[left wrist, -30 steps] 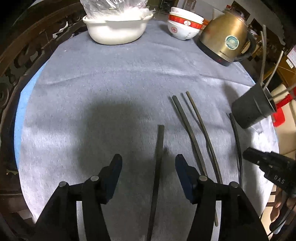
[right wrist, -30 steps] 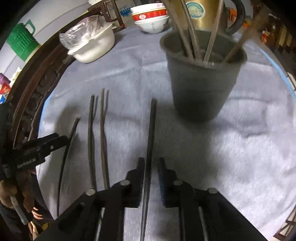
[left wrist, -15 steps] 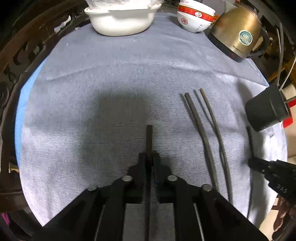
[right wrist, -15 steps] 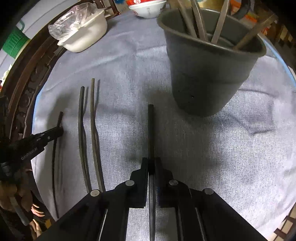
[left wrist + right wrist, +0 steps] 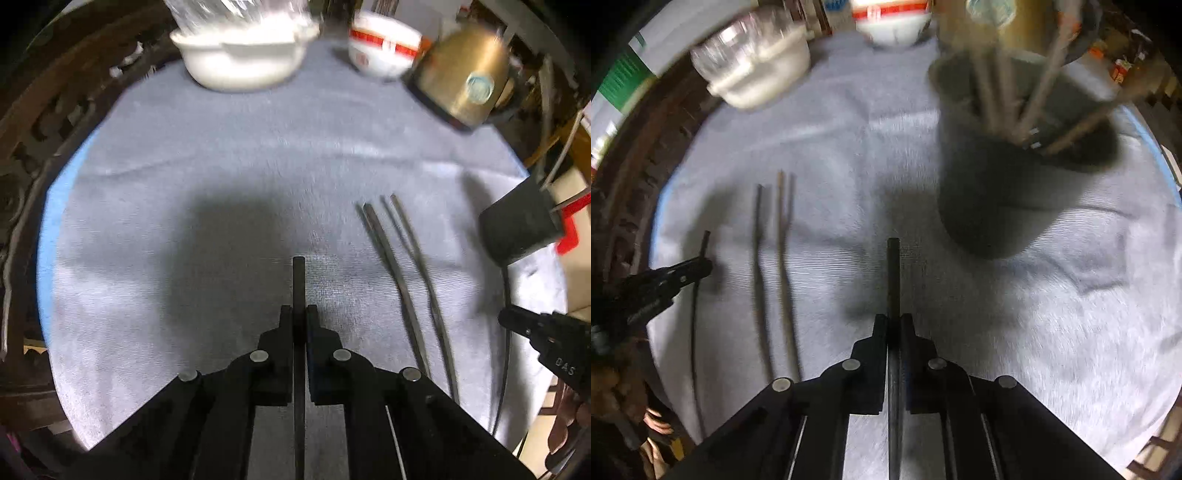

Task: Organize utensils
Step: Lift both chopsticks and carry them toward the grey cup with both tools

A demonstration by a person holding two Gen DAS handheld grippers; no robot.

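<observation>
My left gripper (image 5: 298, 314) is shut on a dark chopstick (image 5: 298, 280) that sticks out ahead over the grey cloth. My right gripper (image 5: 894, 321) is shut on another dark chopstick (image 5: 894, 277). Two more chopsticks (image 5: 406, 273) lie side by side on the cloth between the grippers; they also show in the right wrist view (image 5: 772, 258). A dark utensil cup (image 5: 1001, 184) holding several chopsticks stands ahead and right of my right gripper; in the left wrist view it is at the right edge (image 5: 521, 229). Each gripper shows in the other's view, the right (image 5: 517, 323), the left (image 5: 698, 267).
A white bowl with a plastic bag (image 5: 243, 55), a red-and-white bowl (image 5: 384, 51) and a gold kettle (image 5: 465, 74) stand along the far edge. A dark carved wooden table rim (image 5: 33, 129) borders the cloth (image 5: 221, 166) on the left.
Both grippers have closed on their chopsticks. Both have since lifted and tilted, so the views show more of the far table and are motion-blurred.
</observation>
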